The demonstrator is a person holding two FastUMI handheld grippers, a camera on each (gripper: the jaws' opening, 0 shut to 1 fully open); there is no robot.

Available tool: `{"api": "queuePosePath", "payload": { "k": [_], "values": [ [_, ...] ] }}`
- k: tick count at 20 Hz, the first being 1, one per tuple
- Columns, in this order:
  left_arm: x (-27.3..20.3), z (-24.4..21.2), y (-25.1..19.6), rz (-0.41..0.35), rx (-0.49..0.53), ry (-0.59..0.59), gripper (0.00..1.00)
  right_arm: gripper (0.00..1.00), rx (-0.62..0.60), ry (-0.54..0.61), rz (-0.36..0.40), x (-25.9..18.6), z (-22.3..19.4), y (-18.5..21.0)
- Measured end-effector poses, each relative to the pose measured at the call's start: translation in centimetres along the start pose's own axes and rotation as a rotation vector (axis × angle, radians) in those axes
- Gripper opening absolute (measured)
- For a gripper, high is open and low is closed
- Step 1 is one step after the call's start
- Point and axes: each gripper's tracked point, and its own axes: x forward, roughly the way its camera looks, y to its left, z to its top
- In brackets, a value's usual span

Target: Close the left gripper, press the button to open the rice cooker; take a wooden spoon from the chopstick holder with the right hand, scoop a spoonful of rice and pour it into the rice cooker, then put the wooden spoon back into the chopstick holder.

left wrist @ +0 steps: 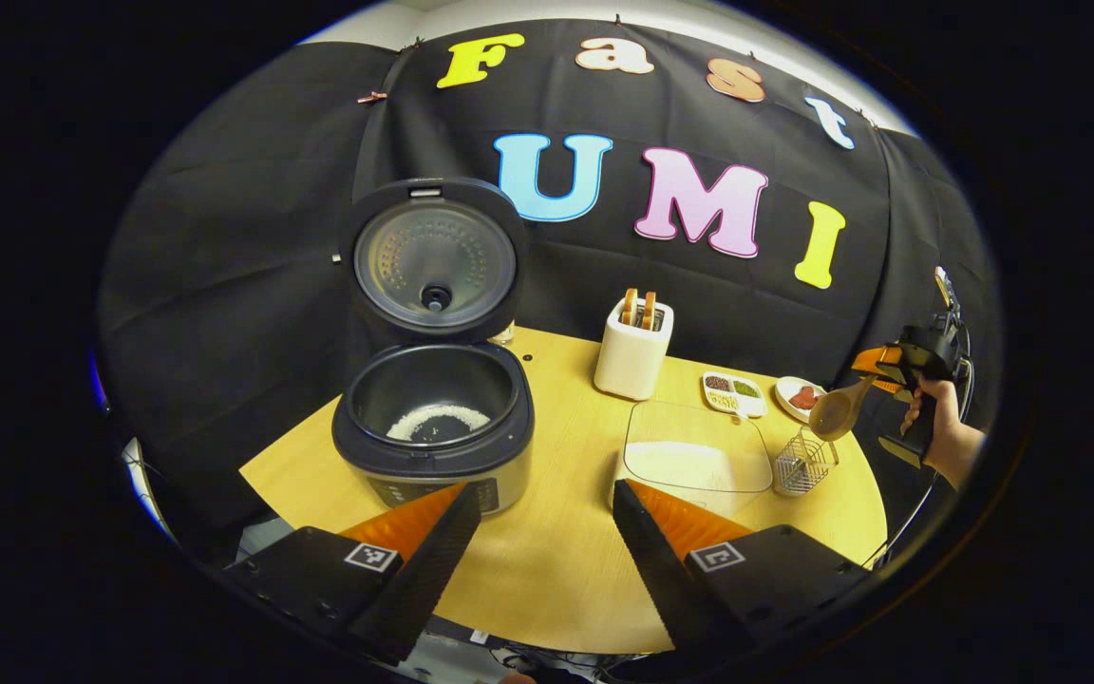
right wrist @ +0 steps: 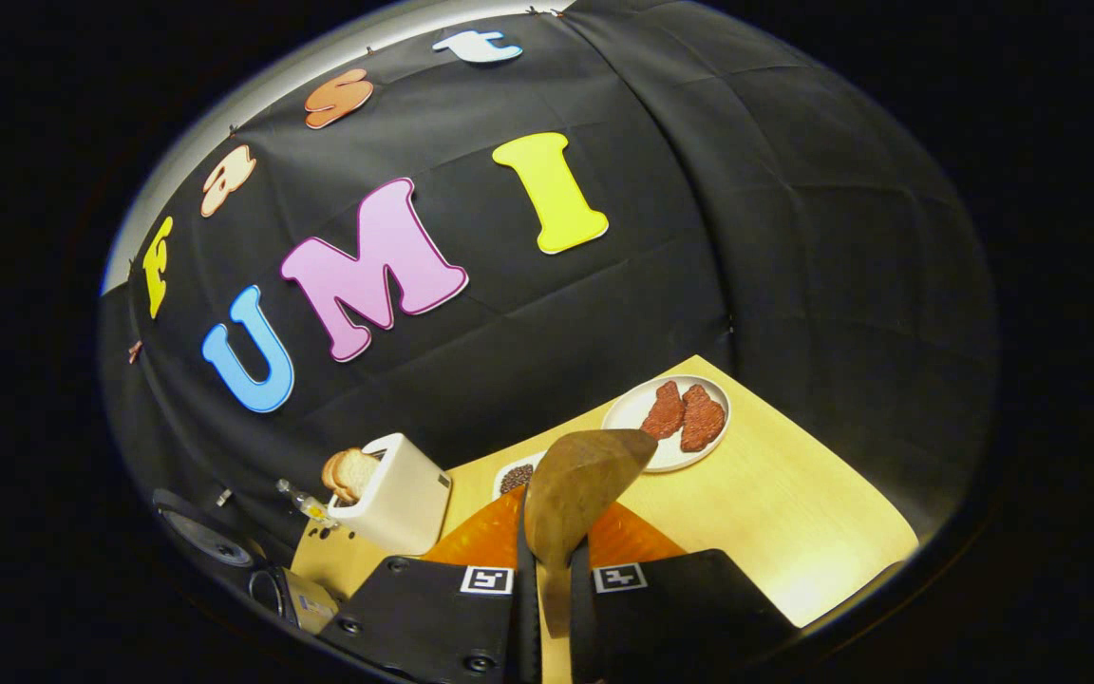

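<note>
While right gripper (right wrist: 555, 570) pinches wooden spoon (right wrist: 577, 489) by handle, both fingers pressing it, bowl sticks out ahead, raised off table (right wrist: 794, 513). Left gripper view: spoon above wire chopstick holder (left wrist: 803, 463), hand (left wrist: 936, 427) behind. Left gripper (left wrist: 547, 527) fingers spread wide, holding nothing. Spoon looks light, stiff, smooth; grip on handle probably best, bowl free. Rice cooker (left wrist: 433, 427) lid up, rice inside. Clear rice container (left wrist: 697, 446) just beside holder. Holder likely tips easily. Open tabletop between cooker and container; toaster (left wrist: 634, 347), plate (right wrist: 670, 418) toward wall.
</note>
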Motion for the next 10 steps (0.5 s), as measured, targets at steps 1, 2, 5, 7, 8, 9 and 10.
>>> {"api": "queuePosePath", "payload": {
  "k": [1,2,5,7,8,9,10],
  "values": [
    [0.0,0.1,0.6,-0.007,-0.002,-0.006,0.95,0.16,0.008,0.011,0.01,-0.6,-0.2,1.2],
    [0.1,0.2,1.2,-0.017,-0.006,-0.01,0.96,0.16,0.013,0.017,0.024,-0.9,-0.4,2.2],
    [0.5,-0.2,2.4,-0.055,-0.036,-0.013,0.95,0.16,0.002,0.02,0.056,-2.1,-1.0,5.6],
    [1.0,-0.7,3.2,-0.083,-0.052,-0.006,0.96,0.16,-0.017,0.03,0.083,-2.7,-1.9,8.1],
    [1.2,-0.8,3.5,-0.096,-0.055,-0.005,0.96,0.16,-0.03,0.038,0.095,-3.0,-2.6,9.1],
    [1.5,-0.9,4.0,-0.106,-0.057,-0.004,0.96,0.16,-0.049,0.045,0.107,-3.1,-3.2,10.0],
    [1.8,-1.0,4.4,-0.117,-0.057,-0.004,0.96,0.16,-0.077,0.052,0.12,-3.2,-4.0,11.0]
  ]
}}
